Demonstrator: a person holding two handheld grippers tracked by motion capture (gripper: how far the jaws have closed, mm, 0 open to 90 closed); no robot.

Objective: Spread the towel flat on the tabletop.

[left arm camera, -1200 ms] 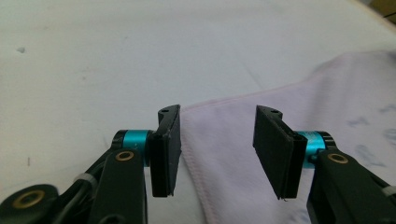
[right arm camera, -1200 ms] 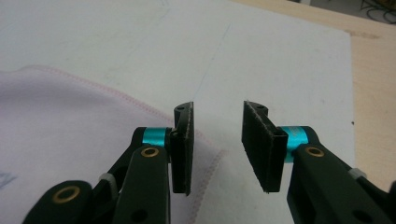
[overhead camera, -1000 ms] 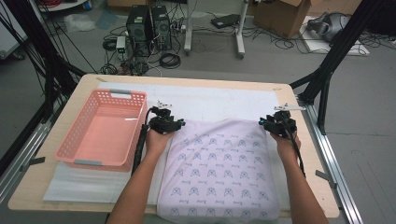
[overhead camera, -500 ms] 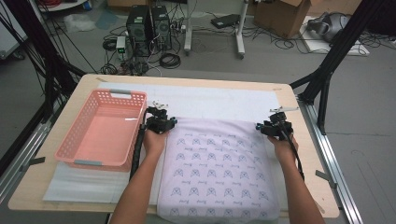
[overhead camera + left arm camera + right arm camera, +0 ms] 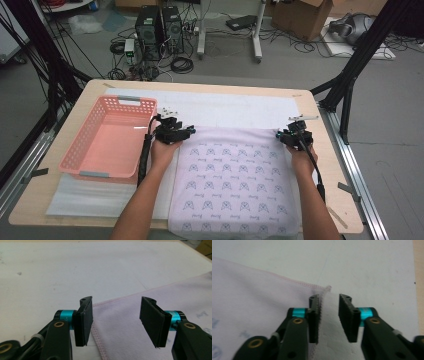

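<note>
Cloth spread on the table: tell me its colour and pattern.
The pale lilac cloth carries rows of small blue-grey motifs and a pink stitched hem; the high view shows it best.

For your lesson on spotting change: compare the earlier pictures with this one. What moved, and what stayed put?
The cloth was drawn flat toward the table's far side. The left hand-held gripper has just been opening, its jaws clear of the cloth corner beneath. The right hand-held gripper straddles its corner. The basket stayed put.
</note>
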